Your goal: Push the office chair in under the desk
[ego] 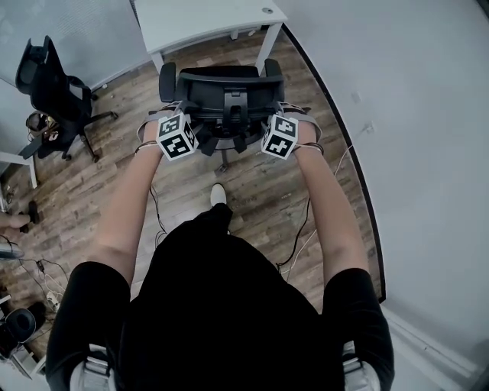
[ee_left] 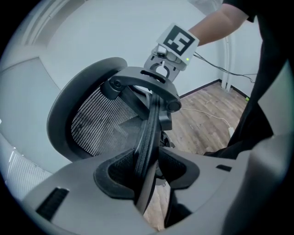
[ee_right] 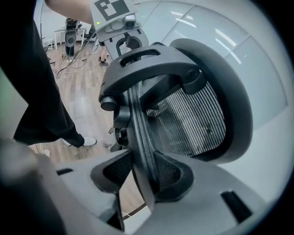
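The black office chair (ego: 225, 88) stands on the wood floor just in front of the white desk (ego: 206, 19), with its back toward me. My left gripper (ego: 186, 118) is shut on the left edge of the backrest, and my right gripper (ego: 273, 118) is shut on the right edge. In the left gripper view the thin backrest rim (ee_left: 148, 137) runs between the pads of the left gripper (ee_left: 147, 170), and the mesh back (ee_left: 98, 121) lies beyond. In the right gripper view the rim (ee_right: 140, 137) sits the same way in the right gripper (ee_right: 144, 170).
A second black chair (ego: 53, 84) stands at the left by another white table leg (ego: 30, 169). A grey wall with a dark skirting (ego: 359, 176) runs along the right. Cables (ego: 304, 237) trail on the floor near my shoe (ego: 218, 194).
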{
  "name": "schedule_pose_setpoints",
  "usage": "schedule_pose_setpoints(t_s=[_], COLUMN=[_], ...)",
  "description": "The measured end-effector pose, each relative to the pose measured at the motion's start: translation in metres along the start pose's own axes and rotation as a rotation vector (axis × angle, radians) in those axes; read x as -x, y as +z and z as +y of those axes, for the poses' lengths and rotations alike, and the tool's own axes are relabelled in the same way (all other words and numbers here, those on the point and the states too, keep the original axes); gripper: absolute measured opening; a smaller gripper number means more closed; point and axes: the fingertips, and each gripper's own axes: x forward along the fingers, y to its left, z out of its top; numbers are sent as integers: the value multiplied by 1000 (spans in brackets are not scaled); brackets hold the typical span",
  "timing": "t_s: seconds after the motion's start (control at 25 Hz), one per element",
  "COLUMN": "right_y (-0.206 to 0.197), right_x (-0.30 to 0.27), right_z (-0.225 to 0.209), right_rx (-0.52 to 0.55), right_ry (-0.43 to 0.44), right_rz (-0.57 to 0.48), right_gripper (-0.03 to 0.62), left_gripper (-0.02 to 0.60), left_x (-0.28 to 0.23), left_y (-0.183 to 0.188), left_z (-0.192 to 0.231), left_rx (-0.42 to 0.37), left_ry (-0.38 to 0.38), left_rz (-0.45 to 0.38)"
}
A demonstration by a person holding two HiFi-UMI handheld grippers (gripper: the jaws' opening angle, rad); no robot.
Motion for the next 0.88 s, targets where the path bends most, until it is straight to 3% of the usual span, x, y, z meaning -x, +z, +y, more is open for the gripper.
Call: schedule_pose_setpoints(t_s=[0.88], right_y=[-61], right_x=[-55], right_z=[-116], right_rx=[73], right_ry=[11], right_rz=[-42], right_gripper=[147], left_gripper=[150], left_x=[-76], left_y=[56], left_z=[78], left_rx=[94], left_ry=[25], left_rz=[39])
